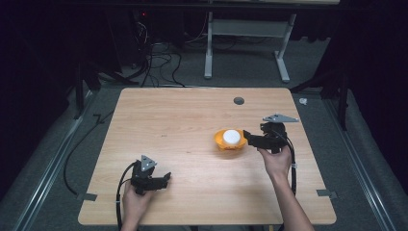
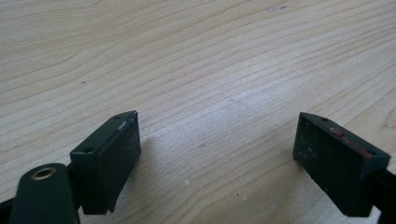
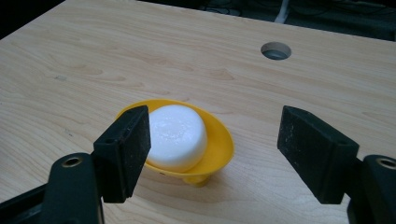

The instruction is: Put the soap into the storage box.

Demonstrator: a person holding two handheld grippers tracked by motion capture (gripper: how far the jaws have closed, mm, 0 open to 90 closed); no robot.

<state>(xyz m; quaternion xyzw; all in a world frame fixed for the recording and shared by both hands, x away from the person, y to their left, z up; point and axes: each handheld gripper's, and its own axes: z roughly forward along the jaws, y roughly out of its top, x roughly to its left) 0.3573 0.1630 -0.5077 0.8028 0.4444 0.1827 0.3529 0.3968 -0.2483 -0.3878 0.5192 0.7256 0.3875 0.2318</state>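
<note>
Right gripper view: the right tongs [image 3: 212, 149] stand released, their 2 black jaws apart with nothing clamped. A yellow dish [image 3: 219, 140] rests on the wooden counter [image 3: 93, 56] just ahead of them, partly behind the left jaw and short of the right jaw. A white round puck [image 3: 180, 135] lies in the dish, just beside the left jaw's inner face; contact cannot be told. A round hole [image 3: 276, 50] in the counter lies well beyond the right jaw.

High view: the right tongs [image 1: 248, 137] point leftward at the dish [image 1: 220, 140], their tips at its rim, with the puck [image 1: 232, 137] inside. The left tongs [image 1: 167, 179] sit well apart from the dish, at the near edge of the counter [image 1: 183, 115].

Left gripper view: the left tongs [image 2: 217, 154] stand released, jaws wide, bare wood [image 2: 187, 70] between them.
</note>
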